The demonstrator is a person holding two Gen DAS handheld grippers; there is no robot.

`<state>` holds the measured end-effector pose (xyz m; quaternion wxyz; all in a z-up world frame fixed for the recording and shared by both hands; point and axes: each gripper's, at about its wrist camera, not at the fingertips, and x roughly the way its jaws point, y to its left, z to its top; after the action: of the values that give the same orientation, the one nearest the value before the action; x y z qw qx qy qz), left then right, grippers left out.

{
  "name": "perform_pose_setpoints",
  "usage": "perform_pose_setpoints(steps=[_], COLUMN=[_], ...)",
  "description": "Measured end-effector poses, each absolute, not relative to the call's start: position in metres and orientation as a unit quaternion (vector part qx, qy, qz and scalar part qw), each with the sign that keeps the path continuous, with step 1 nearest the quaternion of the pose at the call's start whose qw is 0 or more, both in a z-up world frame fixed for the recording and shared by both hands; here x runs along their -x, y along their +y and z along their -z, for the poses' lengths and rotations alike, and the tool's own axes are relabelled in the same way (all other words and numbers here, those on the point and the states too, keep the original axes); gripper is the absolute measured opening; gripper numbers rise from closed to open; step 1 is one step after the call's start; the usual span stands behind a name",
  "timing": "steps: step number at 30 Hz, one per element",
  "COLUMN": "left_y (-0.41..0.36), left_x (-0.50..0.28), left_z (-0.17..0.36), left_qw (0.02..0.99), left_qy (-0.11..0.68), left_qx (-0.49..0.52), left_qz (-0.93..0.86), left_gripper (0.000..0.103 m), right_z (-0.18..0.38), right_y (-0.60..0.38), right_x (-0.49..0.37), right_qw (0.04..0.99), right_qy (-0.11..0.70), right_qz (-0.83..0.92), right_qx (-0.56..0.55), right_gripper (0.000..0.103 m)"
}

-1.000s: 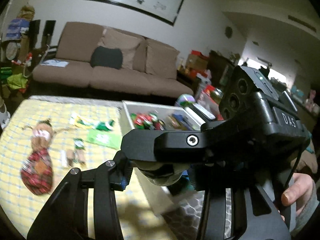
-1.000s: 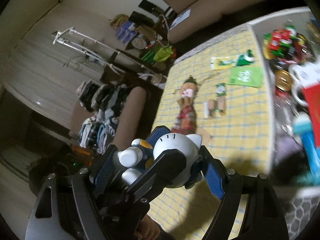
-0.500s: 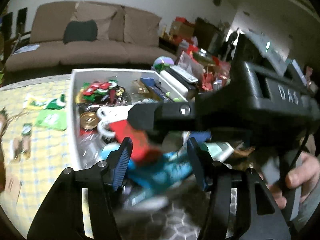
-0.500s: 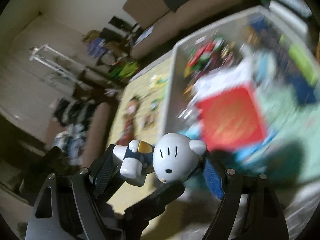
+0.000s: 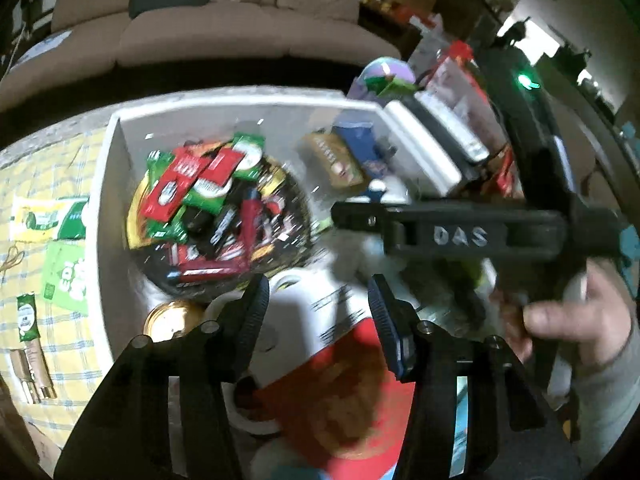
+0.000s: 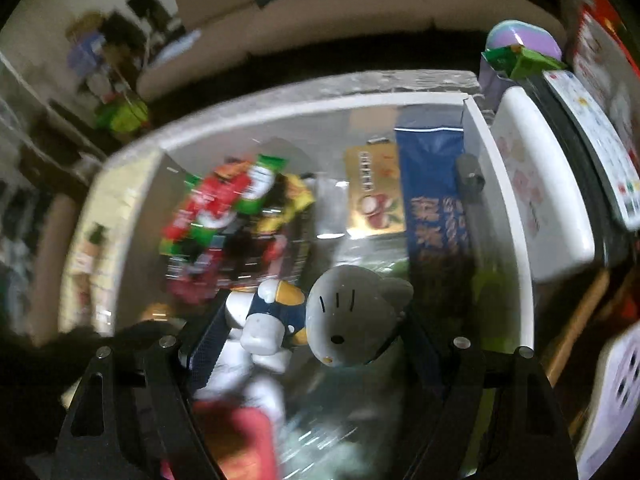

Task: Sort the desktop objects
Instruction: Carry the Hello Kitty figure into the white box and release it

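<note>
Your right hand-held gripper (image 6: 308, 332) clamps the white cat figurine (image 6: 320, 320) above the white bin (image 6: 500, 184) of snack packets (image 6: 224, 208). Your left hand-held gripper (image 5: 316, 312) is closing, nothing between its pads, over the same bin.

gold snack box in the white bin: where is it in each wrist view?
Left wrist: gold snack box lies upper centre-right, inside the white bin, left of the blue packet.
Right wrist: gold snack box sits centre, above the held figurine.
Shared landmark: the blue packet lies immediately right of it in both.
</note>
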<state>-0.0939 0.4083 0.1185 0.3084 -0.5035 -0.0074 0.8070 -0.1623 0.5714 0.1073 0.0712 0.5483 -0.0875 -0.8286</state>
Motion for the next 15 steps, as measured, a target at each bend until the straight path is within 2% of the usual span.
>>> perform_pose_setpoints(steps=[5,11,15], left_y=[0.408,0.414,0.410], left_x=[0.091,0.085,0.084], left_z=[-0.108,-0.109,-0.115], left_qw=[0.315,0.316,0.310], left_qy=[0.004,0.019,0.019], left_qx=[0.511,0.510,0.508], left_qz=[-0.800,-0.800,-0.803], left_gripper=[0.048,0.052,0.055], right_z=[-0.090,-0.090,-0.108], right_y=[0.554,0.558,0.564], right_x=[0.167,0.165,0.151], right_qw=[0.059,0.044,0.049], right_qy=[0.006,0.000,-0.022], right_qz=[0.826,0.816,0.827], right_qx=[-0.560,-0.576,-0.560], right_gripper=[0.082,0.082,0.088])
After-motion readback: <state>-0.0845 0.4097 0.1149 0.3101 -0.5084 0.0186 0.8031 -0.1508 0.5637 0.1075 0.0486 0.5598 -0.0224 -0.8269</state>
